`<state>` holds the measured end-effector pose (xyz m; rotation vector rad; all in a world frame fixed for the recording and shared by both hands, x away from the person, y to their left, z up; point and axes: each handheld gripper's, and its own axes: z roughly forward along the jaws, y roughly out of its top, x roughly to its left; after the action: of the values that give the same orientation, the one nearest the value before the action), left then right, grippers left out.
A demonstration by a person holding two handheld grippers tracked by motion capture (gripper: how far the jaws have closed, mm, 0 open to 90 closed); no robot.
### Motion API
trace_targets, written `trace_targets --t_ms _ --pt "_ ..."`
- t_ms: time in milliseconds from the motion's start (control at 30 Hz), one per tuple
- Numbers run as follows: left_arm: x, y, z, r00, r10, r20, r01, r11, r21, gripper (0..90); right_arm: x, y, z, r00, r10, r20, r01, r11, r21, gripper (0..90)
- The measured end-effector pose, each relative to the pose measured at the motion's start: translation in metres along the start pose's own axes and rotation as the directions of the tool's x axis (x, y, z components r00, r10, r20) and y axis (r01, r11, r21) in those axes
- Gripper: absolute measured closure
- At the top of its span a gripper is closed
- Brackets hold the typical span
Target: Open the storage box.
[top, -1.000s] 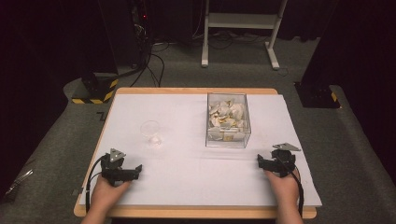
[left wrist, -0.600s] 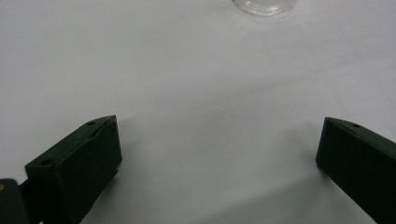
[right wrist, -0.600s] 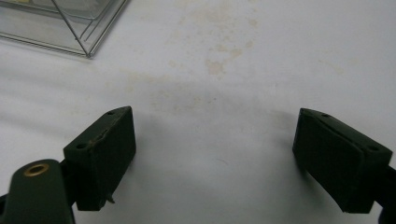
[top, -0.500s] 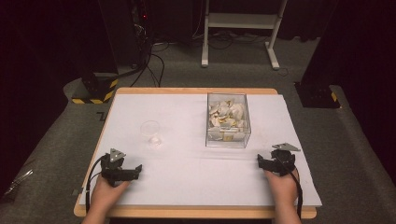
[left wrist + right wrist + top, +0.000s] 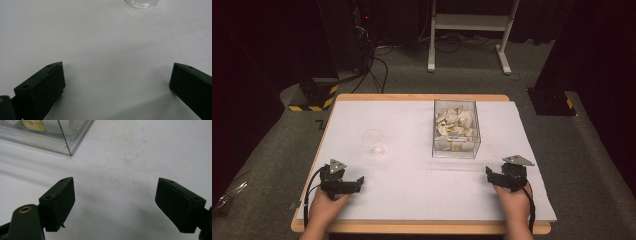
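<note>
Near the bottom of the high view, the left hand-held gripper (image 5: 358, 180) and the right hand-held gripper (image 5: 488, 173) rest on the white bench (image 5: 412, 200), both spread wide with nothing between them. Right's jaws have just been closing a little. Higher up stand a small clear cup (image 5: 373, 139) and a clear box (image 5: 456, 129) of scraps.

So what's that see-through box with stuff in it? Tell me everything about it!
The clear box looks like hard transparent plastic, square-sided with straight walls and an open top. It stands upright on the white table, right of the middle and toward the far side. Inside is a loose heap of small packets, cream and white with bits of yellow. No gripper touches it. The right gripper view shows its near corner.
</note>
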<state>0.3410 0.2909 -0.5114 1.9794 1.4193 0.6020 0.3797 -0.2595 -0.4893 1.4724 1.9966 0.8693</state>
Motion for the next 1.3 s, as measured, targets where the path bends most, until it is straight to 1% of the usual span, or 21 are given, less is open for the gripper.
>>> trace_targets --t_ms 67,133,200,267,333,467,533,567,700,767,833,900,1000,1067,1200,1300 --pt "0.000 0.000 0.000 1.0000 0.000 0.000 0.000 1.0000 0.000 0.5 0.001 0.000 -0.001 1.0000 0.000 0.000 0.000 1.000 -0.002 17.0" --pt "0.000 0.000 0.000 1.0000 0.000 0.000 0.000 1.0000 0.000 0.5 0.002 0.002 -0.004 1.0000 0.001 -0.004 -0.001 1.000 -0.020 16.9" --pt "0.000 0.000 0.000 1.0000 0.000 0.000 0.000 1.0000 0.000 0.5 0.004 0.003 -0.006 1.0000 0.001 -0.005 -0.001 1.000 -0.023 16.9" --pt "0.000 0.000 0.000 1.0000 0.002 0.002 -0.002 1.0000 0.001 0.5 0.006 0.003 -0.006 0.9999 -0.012 -0.013 0.011 1.000 -0.019 16.9" --pt "0.000 0.000 0.000 1.0000 -0.002 0.004 0.002 1.0000 0.001 0.5 0.008 0.003 -0.007 0.9999 -0.009 -0.013 0.009 1.000 -0.015 16.8" --pt "0.000 0.000 0.000 1.0000 -0.002 0.004 0.002 1.0000 0.000 0.5 0.012 0.006 -0.009 0.9995 -0.024 -0.021 0.023 0.999 -0.030 16.9" --pt "0.000 0.000 0.000 1.0000 -0.002 0.004 0.002 1.0000 0.000 0.5 0.016 0.007 -0.010 0.9993 -0.025 -0.028 0.024 0.999 -0.026 17.1" --pt "0.000 0.000 0.000 1.0000 -0.002 0.004 0.002 1.0000 0.000 0.5 0.016 0.007 -0.010 0.9989 -0.035 -0.032 0.034 0.999 -0.028 17.1" --pt "0.000 0.000 0.000 1.0000 -0.001 0.003 0.001 1.0000 0.000 0.5 0.019 0.008 -0.012 0.9985 -0.033 -0.044 0.031 0.999 -0.036 17.3" --pt "0.000 0.000 0.000 1.0000 -0.001 0.003 0.001 1.0000 0.000 0.5 0.022 0.009 -0.013 0.9976 -0.037 -0.058 0.034 0.999 -0.036 18.5" --pt "0.000 0.000 0.000 1.0000 -0.002 0.003 0.002 1.0000 0.000 0.5 0.024 0.009 -0.014 0.9971 -0.046 -0.061 0.043 0.998 -0.041 20.3" --pt "0.000 0.000 0.000 1.0000 -0.001 0.003 0.001 1.0000 0.000 0.5 0.025 0.008 -0.015 0.9974 -0.041 -0.059 0.039 0.998 -0.044 20.9" --pt "0.000 0.000 0.000 1.0000 -0.001 0.002 0.001 1.0000 0.000 0.5 0.028 0.010 -0.017 0.9965 -0.043 -0.073 0.039 0.998 -0.051 22.2" --pt "0.000 0.000 0.000 1.0000 -0.001 0.002 0.001 1.0000 0.000 0.5 0.031 0.011 -0.018 0.9951 -0.056 -0.082 0.051 0.997 -0.056 22.4" --pt "0.000 0.000 0.000 1.0000 0.001 0.000 -0.001 1.0000 0.000 0.6 0.036 0.012 -0.020 0.9932 -0.059 -0.101 0.052 0.996 -0.066 23.1" --pt "0.000 0.000 0.000 1.0000 0.000 0.000 0.000 1.0000 0.000 0.6 0.038 0.012 -0.020 0.9910 -0.073 -0.112 0.065 0.995 -0.074 23.0"
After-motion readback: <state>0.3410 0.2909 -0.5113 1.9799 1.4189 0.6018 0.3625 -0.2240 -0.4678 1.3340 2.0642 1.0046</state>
